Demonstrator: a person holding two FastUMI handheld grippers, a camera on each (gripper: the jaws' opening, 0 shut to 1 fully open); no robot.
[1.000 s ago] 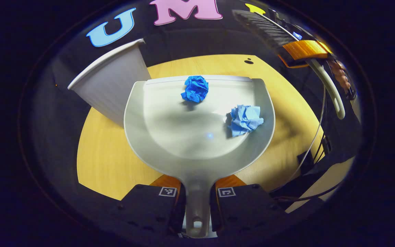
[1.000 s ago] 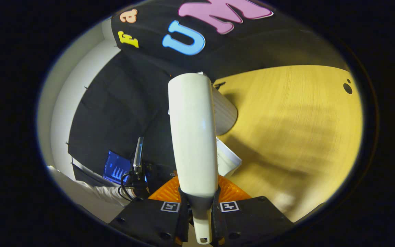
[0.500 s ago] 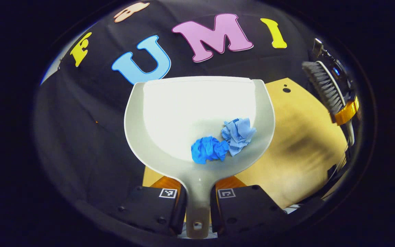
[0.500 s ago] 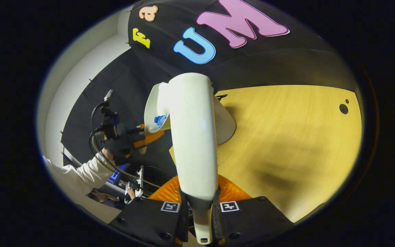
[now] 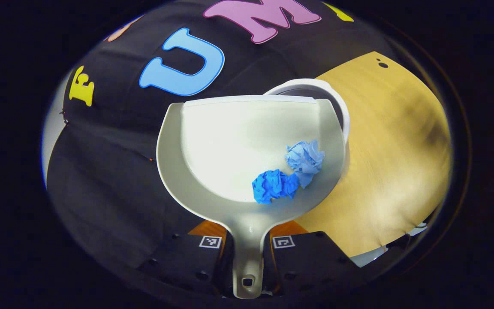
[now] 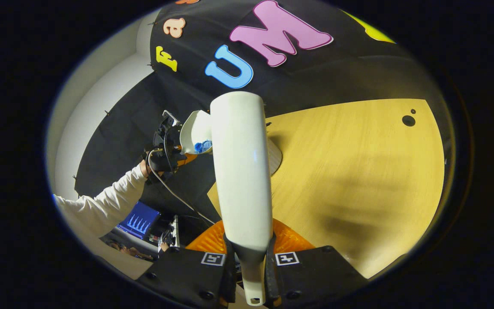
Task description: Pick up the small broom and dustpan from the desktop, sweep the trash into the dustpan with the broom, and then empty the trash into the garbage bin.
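Left gripper view, and the left gripper (image 5: 247,257) is clamped on the dustpan's (image 5: 230,137) handle, both fingers pressing either side of the stem at six o'clock; the pan seems tipped back toward the handle, I judge to keep the load from rolling off the open lip; the two wads sit low at about four o'clock in the bowl, the dark blue paper ball (image 5: 274,186) touching the light blue paper ball (image 5: 305,157), both against the raised rear wall; the white garbage bin (image 5: 337,101) peeks out at one o'clock, its rim just behind the pan's far corner, standing on the wooden desktop (image 5: 397,141); so the pan looks staged near the bin mouth, the tip-out not yet done.

Right gripper view; the right gripper (image 6: 249,266) grips the broom (image 6: 240,171) by its narrow neck, the pale back of the head rising to twelve o'clock, held up and out of the way, I'd say, while the other hand does the emptying; at ten o'clock a white sleeve (image 6: 101,206) carries the other tool and pan.

Hard to make out: the bin's inside is mostly covered by the pan; the bristles face away from the lens; the broom head blocks most of the bin here.
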